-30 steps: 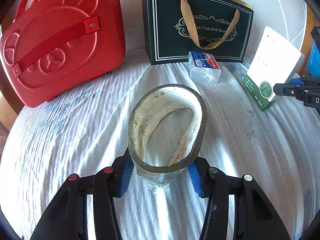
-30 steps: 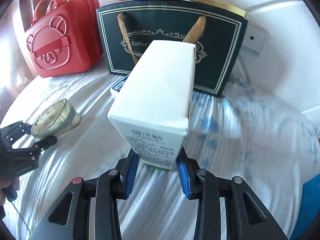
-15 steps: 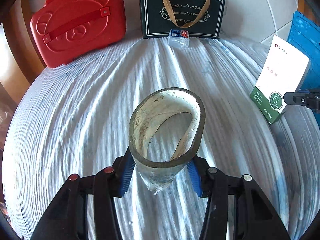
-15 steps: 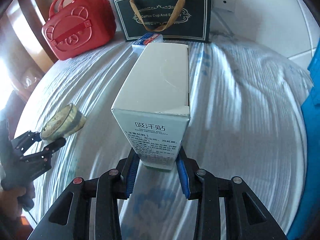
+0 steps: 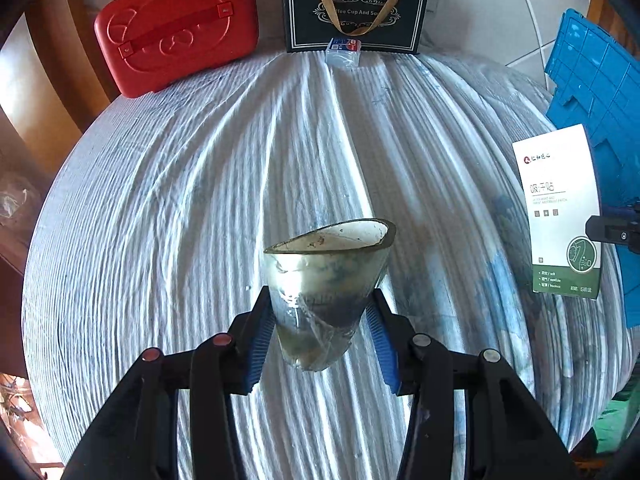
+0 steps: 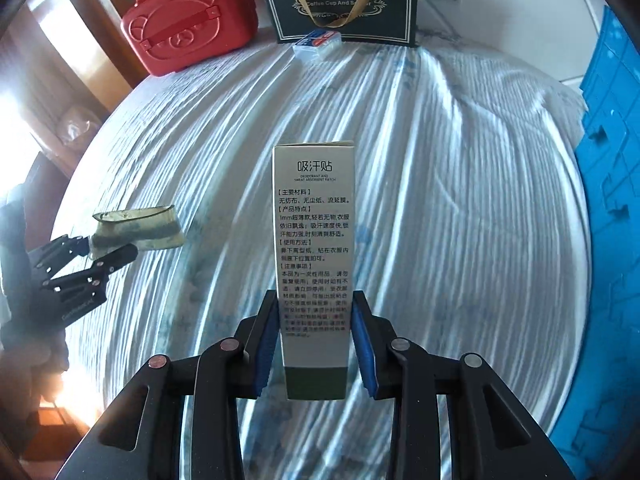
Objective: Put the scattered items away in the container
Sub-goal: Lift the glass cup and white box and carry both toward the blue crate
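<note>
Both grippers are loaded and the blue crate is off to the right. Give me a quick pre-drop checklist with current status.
1. Left gripper clamped on the squashed cup: ok, blue pads press its sides.
2. Right gripper clamped on the white and green box: ok, held near its green end.
3. Blue crate in view: ok, at the right edge.
4. Crate opening clear: cannot tell, only its outer wall shows.
5. Both items lifted off the striped cloth: ok.
6. Small clear box by the gift bag: not ok, not yet collected.
</note>
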The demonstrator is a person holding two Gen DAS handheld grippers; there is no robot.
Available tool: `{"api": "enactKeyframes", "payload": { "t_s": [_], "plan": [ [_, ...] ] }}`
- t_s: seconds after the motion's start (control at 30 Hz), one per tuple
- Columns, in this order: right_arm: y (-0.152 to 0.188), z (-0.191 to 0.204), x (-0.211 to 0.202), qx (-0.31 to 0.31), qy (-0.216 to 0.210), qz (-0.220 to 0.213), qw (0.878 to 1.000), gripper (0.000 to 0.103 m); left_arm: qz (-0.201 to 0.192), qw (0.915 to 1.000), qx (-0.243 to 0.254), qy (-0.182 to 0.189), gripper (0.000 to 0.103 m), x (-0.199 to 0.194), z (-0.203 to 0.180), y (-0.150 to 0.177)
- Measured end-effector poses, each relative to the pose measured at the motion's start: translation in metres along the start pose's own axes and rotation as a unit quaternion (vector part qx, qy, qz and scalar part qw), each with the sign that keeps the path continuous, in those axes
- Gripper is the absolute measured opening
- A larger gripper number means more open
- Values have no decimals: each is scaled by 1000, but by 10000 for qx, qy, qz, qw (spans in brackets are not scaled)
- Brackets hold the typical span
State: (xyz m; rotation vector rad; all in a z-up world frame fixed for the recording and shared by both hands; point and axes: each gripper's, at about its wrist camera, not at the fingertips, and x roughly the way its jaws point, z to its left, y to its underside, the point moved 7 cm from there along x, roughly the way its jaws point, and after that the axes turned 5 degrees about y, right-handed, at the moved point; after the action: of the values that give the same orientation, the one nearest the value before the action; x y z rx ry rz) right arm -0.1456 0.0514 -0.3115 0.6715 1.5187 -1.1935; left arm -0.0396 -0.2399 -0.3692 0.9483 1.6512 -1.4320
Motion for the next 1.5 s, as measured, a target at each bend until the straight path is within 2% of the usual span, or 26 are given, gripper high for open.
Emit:
{"api": "enactKeyframes", "payload": {
  "t_s": [0.27, 0.63, 1.1, 1.5],
  "plan": [
    [30, -6, -31, 14, -64, 145, 9999, 34, 125, 9998, 27, -122, 44, -33, -19, 14],
    [50, -6, -67, 8, -222, 97, 9997, 34, 51, 9997, -81, -230, 44, -77, -28, 16],
    [49, -13, -112, 3, -442, -253, 9987, 34, -248, 9989, -163, -370, 44, -125, -42, 3],
    [30, -8, -166, -129, -655, -763, 9948, 34, -703, 9972, 62, -248, 44, -170, -70, -33]
  ]
}}
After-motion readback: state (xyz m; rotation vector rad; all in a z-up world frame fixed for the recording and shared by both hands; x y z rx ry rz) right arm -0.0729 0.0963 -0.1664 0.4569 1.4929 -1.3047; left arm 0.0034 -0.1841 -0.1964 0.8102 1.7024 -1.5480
